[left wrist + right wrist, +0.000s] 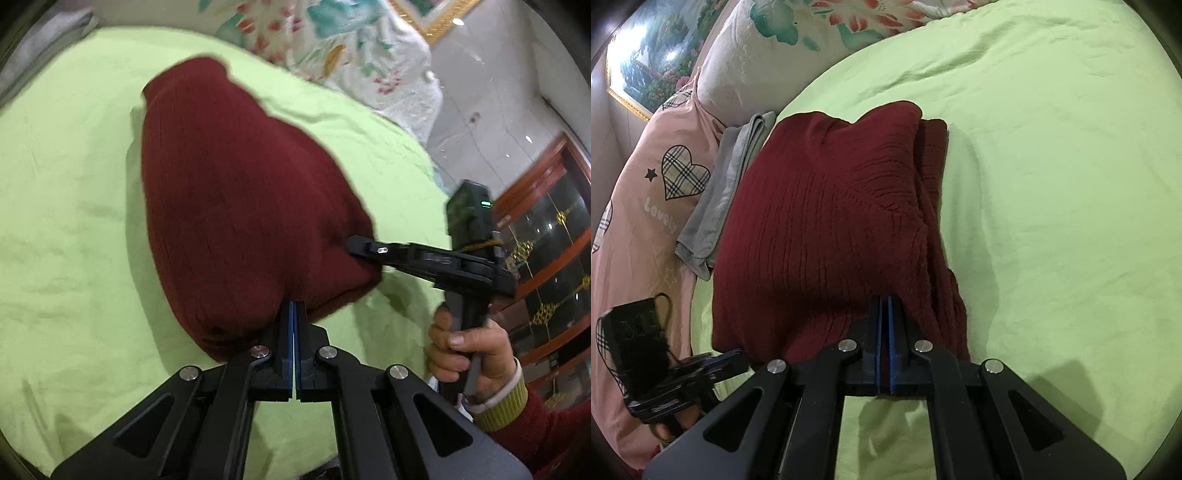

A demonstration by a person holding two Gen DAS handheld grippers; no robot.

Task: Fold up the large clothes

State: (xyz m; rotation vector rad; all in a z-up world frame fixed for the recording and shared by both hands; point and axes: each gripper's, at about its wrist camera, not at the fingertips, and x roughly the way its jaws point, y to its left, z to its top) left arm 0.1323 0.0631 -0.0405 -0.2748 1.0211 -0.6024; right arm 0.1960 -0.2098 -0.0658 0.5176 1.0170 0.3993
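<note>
A dark red knitted sweater (236, 192) lies folded on a light green bedsheet (66, 192). My left gripper (293, 308) is shut on the sweater's near edge. My right gripper (885, 306) is shut on the sweater (827, 229) at another near edge, with red cloth showing between its pads. In the left wrist view the right gripper (360, 248) comes in from the right, its tips pressed into the sweater's right corner, held by a hand (469, 350). In the right wrist view the left gripper (735, 360) shows at the lower left by the sweater's corner.
The green sheet (1052, 184) spreads wide to the right. A grey folded cloth (727, 192) lies beside the sweater. A pink quilt with plaid hearts (646, 184) and floral pillows (798, 29) line the bed's edge. A wooden cabinet (546, 236) stands beyond the bed.
</note>
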